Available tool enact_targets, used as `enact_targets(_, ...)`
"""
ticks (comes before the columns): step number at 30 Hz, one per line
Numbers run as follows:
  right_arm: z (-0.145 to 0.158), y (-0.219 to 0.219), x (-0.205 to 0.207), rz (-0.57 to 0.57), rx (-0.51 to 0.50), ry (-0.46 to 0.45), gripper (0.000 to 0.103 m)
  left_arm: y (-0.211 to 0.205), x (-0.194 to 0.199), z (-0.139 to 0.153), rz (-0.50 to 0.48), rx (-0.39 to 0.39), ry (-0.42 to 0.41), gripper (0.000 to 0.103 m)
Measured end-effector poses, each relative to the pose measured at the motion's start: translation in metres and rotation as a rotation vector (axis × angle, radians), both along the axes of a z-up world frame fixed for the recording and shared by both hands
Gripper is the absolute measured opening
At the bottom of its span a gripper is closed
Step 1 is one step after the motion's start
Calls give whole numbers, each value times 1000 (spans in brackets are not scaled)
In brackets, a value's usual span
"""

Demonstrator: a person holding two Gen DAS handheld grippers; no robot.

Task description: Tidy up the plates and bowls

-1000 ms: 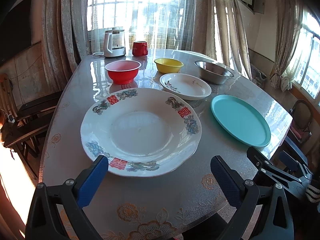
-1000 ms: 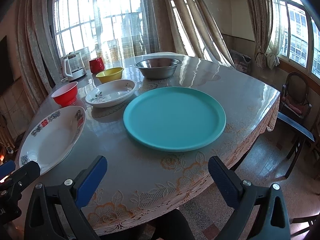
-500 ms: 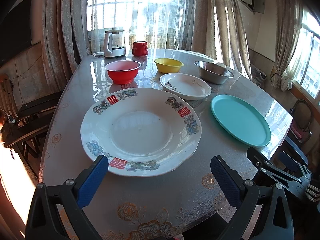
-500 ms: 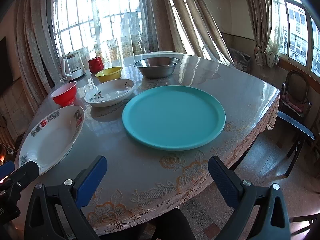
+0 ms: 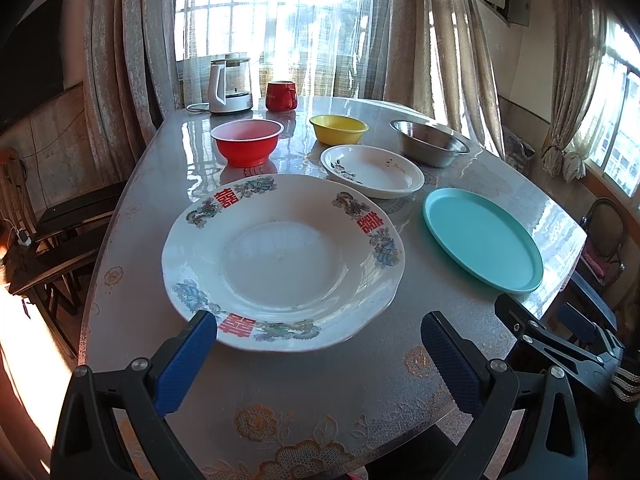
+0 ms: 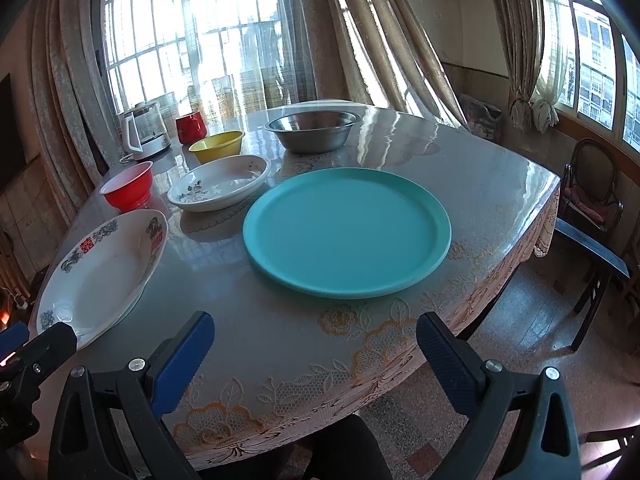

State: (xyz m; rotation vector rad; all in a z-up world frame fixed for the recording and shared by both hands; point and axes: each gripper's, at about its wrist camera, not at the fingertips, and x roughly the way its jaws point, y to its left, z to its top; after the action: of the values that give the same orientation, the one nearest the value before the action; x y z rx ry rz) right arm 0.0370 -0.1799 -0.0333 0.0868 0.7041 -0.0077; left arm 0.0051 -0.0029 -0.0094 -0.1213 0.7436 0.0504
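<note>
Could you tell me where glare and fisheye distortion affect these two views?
Left wrist view: the backlit window is blown out and glare streaks the table near the red bowl. Right wrist view: reflections wash the table's far side; curtains bow and corners darken.

The table [image 5: 132, 200] looks like it's got a glossy clear cover over a lace-pattern cloth, super reflective at the far end. The big white plate [image 5: 280, 260] is shiny glazed ceramic with printed flowers and red characters, and the small white dish [image 5: 372, 170] has the same finish. The teal plate [image 6: 346, 232] is smooth matt plastic. The red bowl [image 5: 246, 142] and yellow bowl [image 5: 338, 128] look like glossy plastic. The steel bowl [image 6: 312, 130] is brushed metal. Both grippers' pads [image 5: 448, 354] are blue, textured and rubbery on black plastic arms.
</note>
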Motion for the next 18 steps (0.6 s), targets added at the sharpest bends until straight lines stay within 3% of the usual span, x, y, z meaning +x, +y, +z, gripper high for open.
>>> enact_targets(18, -4, 0, 1, 5, 3, 15, 103, 2, 0, 0, 5, 1, 3, 103)
